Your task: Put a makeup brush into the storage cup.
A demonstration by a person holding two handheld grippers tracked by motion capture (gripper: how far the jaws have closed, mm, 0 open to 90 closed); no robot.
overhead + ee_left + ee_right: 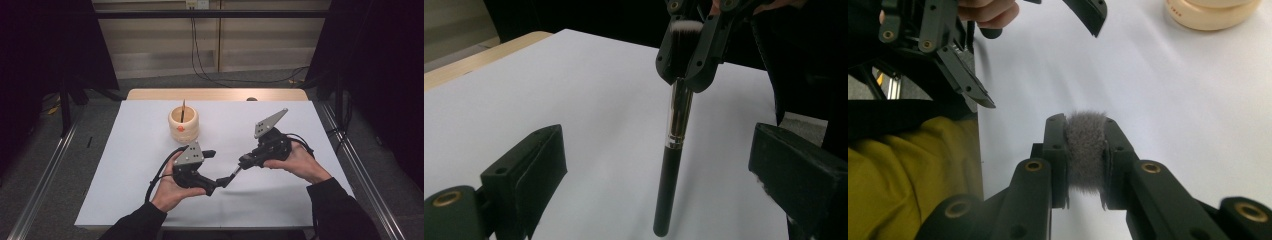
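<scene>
A white table top (150, 165) fills the middle of the high view, with a strip of pale wood (215, 94) along its far edge. Grey floor (45, 165) lies to either side, crossed by metal rails (45, 175) at lower left and lower right. Black curtains (45, 45) hang at upper left and upper right. Between them, at upper centre, stands a beige panelled wall (160, 45) with black cables (200, 55) trailing down to the floor. The light is dim.
</scene>
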